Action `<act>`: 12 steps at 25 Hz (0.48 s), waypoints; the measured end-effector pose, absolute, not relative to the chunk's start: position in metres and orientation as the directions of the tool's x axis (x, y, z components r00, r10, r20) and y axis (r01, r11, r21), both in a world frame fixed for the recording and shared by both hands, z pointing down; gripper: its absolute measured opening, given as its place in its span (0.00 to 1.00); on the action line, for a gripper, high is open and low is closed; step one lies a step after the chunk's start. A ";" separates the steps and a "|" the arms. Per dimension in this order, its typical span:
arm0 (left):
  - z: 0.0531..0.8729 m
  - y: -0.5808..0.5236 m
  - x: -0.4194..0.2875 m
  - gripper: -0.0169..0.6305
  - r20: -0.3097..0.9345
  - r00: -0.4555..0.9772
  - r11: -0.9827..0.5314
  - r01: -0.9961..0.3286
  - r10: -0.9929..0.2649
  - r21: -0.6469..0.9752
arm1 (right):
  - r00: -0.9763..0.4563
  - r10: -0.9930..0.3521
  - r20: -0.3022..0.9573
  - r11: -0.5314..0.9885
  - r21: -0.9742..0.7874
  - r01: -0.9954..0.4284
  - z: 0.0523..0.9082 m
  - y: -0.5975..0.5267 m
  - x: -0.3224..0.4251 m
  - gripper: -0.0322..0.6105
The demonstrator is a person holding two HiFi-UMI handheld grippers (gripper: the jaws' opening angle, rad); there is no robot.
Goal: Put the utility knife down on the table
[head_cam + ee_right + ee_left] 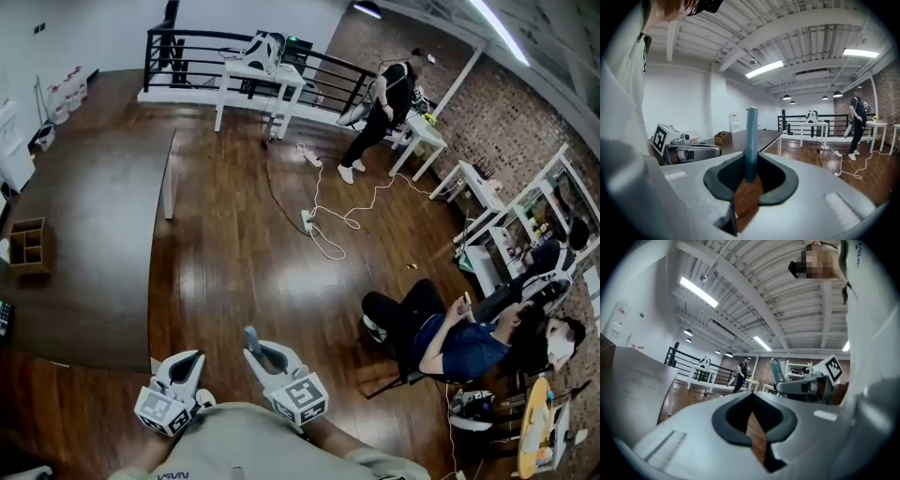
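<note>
The utility knife [751, 140], a slim teal-blue handle, stands upright between the pads of my right gripper [750, 164], which is shut on it. In the head view the knife [251, 338] pokes out of the right gripper [262, 354] at the bottom middle, over the wood floor. My left gripper [192, 360] is beside it on the left, its jaws closed together with nothing between them [752, 397]. The left gripper view shows the right gripper [806, 385] and the knife [775, 369] to its right. The dark brown table [94, 234] lies ahead and to the left of both grippers.
A small wooden box [28, 246] sits on the table's left part. A person sits on a chair [450, 339] at the right, and another stands [380, 112] at the back by white tables. Cables [323, 225] trail across the floor. A black railing [187, 56] closes the back.
</note>
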State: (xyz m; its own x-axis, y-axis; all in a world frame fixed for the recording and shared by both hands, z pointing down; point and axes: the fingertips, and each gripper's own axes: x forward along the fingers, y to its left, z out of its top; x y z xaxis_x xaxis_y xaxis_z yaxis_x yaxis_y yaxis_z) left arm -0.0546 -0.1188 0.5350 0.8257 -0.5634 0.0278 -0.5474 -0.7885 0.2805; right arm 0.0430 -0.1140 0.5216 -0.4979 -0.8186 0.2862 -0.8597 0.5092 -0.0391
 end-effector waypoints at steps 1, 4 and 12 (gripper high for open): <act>0.534 -0.125 -0.065 0.03 0.031 0.808 -0.772 -0.572 -0.588 0.278 | -0.524 -0.802 0.288 0.537 -0.038 -0.843 0.522 -0.125 0.032 0.16; 0.533 -0.135 -0.095 0.03 0.050 0.744 -0.705 -0.650 -0.666 0.285 | -0.603 -0.735 0.312 0.622 -0.045 -0.782 0.527 -0.150 -0.001 0.16; 0.561 -0.170 -0.166 0.03 0.130 0.569 -0.512 -0.801 -0.812 0.312 | -0.765 -0.531 0.364 0.806 -0.063 -0.589 0.561 -0.232 -0.087 0.16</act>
